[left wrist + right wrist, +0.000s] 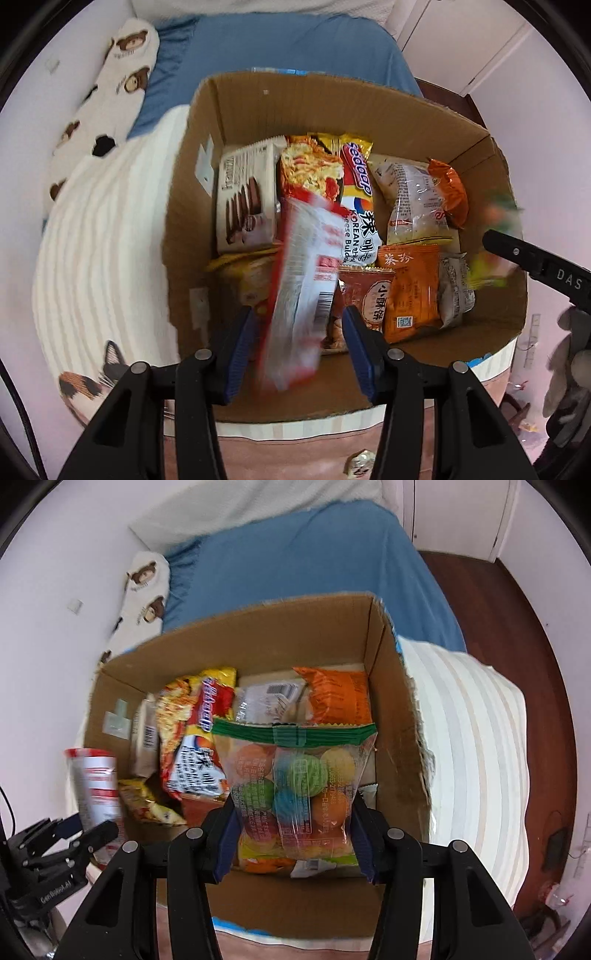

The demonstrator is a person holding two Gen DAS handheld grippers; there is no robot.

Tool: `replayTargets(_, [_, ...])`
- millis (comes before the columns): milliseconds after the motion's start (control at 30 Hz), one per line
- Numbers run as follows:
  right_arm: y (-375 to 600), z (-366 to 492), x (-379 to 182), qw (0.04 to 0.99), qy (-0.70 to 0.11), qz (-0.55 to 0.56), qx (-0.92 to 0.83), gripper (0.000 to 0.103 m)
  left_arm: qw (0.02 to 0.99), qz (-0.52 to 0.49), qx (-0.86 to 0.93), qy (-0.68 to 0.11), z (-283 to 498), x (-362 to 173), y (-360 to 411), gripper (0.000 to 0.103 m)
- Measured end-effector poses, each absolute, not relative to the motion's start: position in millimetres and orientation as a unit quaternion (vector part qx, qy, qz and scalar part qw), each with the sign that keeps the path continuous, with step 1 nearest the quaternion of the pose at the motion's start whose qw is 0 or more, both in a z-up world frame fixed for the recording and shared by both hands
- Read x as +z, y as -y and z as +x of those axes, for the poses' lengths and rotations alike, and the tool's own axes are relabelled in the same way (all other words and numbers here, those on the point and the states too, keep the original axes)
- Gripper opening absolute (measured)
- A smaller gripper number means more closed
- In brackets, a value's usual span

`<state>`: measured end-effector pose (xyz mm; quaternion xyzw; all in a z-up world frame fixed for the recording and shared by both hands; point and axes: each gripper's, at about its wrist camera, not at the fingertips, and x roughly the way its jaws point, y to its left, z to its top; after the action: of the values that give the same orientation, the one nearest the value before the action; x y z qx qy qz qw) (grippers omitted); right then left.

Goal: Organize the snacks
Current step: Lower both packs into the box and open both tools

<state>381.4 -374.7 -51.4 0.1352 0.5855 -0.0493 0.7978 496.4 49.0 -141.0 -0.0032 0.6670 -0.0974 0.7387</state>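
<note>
A cardboard box (258, 107) holds several snack packs, and it also shows in the right wrist view (258, 635). My left gripper (295, 343) is open over the box's near side. A red and white packet (306, 280) sits blurred between its fingers, apart from both pads. The same packet (96, 779) shows at the left of the right wrist view, above the left gripper (77, 834). My right gripper (291, 834) is shut on a clear bag of coloured balls (295, 779) with a green top seal, held over the box's right half. The right gripper (517, 254) also shows at the right of the left wrist view.
The box stands on a white striped cover (92, 240) over a low stand (295, 428). Behind it lie a blue blanket (295, 568) and a bear-print pillow (122, 81). In the box are noodle packs (354, 192), a biscuit pack (247, 199) and orange packets (410, 291). Dark wooden floor (546, 627) is at the right.
</note>
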Motion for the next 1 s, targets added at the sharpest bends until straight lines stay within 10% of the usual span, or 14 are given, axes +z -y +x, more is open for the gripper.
replayTargets(100, [377, 389, -59, 0.792, -0.595, 0.129, -0.054, 0.09, 0.737, -0.006, -0.091, -0.67, 497, -146, -48, 0.083])
replayTargets(167, [377, 391, -60, 0.792, -0.594, 0.125, -0.06, 0.091, 0.744, -0.003, -0.091, -0.662, 497, -145, -45, 0.098])
replayTargets(1000, [333, 253, -1, 0.873, -0.474, 0.086, -0.078, 0.095, 0.867, 0.032, -0.077, -0.492, 389, -54, -33, 0.101])
